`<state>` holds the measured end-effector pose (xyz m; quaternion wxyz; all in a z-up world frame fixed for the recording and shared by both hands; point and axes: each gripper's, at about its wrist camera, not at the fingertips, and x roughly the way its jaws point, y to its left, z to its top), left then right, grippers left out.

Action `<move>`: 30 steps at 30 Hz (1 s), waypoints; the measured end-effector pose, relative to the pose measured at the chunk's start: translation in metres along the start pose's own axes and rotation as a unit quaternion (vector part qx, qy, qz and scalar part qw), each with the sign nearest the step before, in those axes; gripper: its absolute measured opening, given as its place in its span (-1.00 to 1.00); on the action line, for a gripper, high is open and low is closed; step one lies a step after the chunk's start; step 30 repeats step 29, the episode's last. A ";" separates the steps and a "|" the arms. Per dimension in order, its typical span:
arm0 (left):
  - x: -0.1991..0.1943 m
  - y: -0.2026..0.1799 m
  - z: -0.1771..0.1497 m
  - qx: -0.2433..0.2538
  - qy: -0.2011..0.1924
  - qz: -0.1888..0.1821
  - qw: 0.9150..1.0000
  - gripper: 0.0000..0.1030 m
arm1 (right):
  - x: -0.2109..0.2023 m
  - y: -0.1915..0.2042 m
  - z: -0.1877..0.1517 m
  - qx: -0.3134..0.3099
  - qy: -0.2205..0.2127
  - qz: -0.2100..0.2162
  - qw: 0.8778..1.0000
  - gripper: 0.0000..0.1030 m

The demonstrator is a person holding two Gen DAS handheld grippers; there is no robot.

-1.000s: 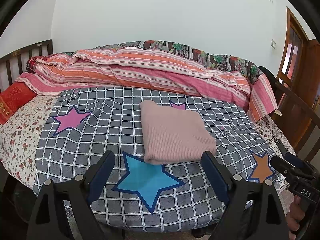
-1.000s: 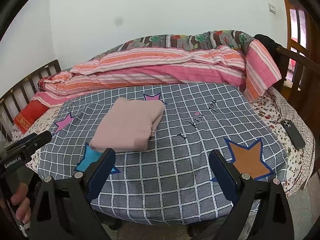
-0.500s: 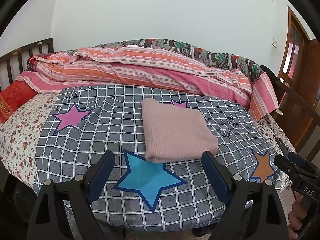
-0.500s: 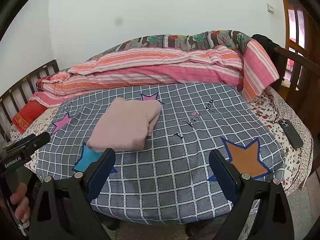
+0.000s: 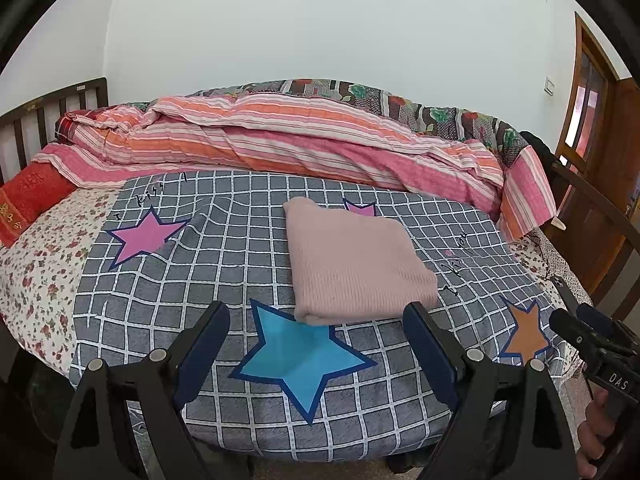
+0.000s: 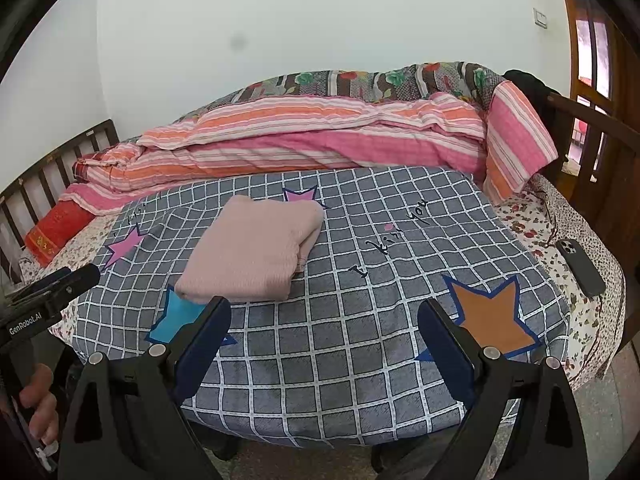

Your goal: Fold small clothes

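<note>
A pink knitted garment (image 5: 354, 264) (image 6: 256, 252) lies folded into a neat rectangle on the grey checked blanket (image 5: 224, 272) (image 6: 360, 320) with coloured stars. My left gripper (image 5: 316, 320) hangs open above the blanket's near edge, short of the garment, with nothing between its fingers. My right gripper (image 6: 324, 316) is open too, over the near edge and to the right of the garment, holding nothing. Each gripper's body shows at the edge of the other's view, gripped by a hand.
A striped pink and orange quilt (image 5: 280, 140) (image 6: 320, 136) is piled along the far side of the bed. A red pillow (image 5: 28, 196) lies at the left. A dark phone (image 6: 580, 266) rests on the floral sheet at the right. Wooden bed rails and a door stand at the right.
Both views have shifted only slightly, as if the grippers sat a touch further back from the bed. The folded garment has not moved and both grippers stay open.
</note>
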<state>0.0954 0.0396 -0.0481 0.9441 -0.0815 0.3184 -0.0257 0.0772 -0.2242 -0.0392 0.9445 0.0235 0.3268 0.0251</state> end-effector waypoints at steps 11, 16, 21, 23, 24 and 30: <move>-0.004 0.003 0.001 0.000 -0.003 -0.001 1.000 0.71 | -0.002 0.004 0.002 -0.002 -0.001 0.001 1.000 0.81; -0.006 0.003 0.002 0.001 -0.004 -0.003 1.000 0.71 | -0.002 0.005 0.002 -0.003 -0.002 0.002 1.000 0.81; -0.006 0.003 0.004 0.002 -0.003 -0.003 1.000 0.71 | -0.003 0.008 0.004 -0.004 -0.002 0.004 1.000 0.81; -0.006 0.003 0.003 0.002 -0.003 -0.003 1.000 0.71 | -0.002 0.008 0.004 -0.004 -0.002 0.004 1.000 0.81; -0.007 0.003 0.003 0.001 -0.004 -0.003 1.000 0.71 | -0.002 0.009 0.005 -0.004 -0.002 0.005 1.000 0.81; -0.007 0.005 0.004 0.002 -0.018 -0.009 1.000 0.71 | -0.005 0.012 0.004 -0.009 -0.008 0.000 1.000 0.81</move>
